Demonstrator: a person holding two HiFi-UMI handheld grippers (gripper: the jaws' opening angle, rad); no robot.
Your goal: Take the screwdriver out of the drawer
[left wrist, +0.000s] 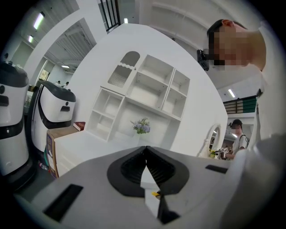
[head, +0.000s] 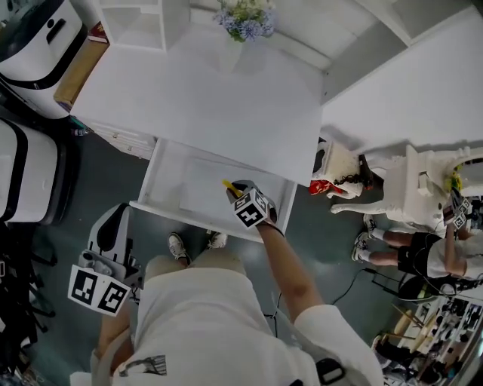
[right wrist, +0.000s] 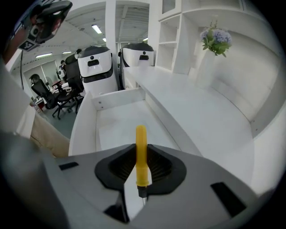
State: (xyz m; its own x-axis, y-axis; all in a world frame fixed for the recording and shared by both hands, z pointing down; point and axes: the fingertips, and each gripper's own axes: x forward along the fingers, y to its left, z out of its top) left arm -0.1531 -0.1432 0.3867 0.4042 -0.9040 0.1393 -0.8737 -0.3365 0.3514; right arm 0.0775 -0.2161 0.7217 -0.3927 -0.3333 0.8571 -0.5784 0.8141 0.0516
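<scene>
A yellow-handled screwdriver hangs over the open white drawer under the desk, lifted off the drawer floor. My right gripper is shut on it. In the right gripper view the yellow handle stands upright between the black pads, its dark metal neck just below them, with the drawer beneath. My left gripper is held low at the left, outside the drawer's front corner. In the left gripper view the left gripper has its jaws together with nothing between them.
The white desk top overhangs the drawer's back. On it stand a shelf unit and a vase of flowers. White robots stand at the left. An ornate white table and a seated person are at the right.
</scene>
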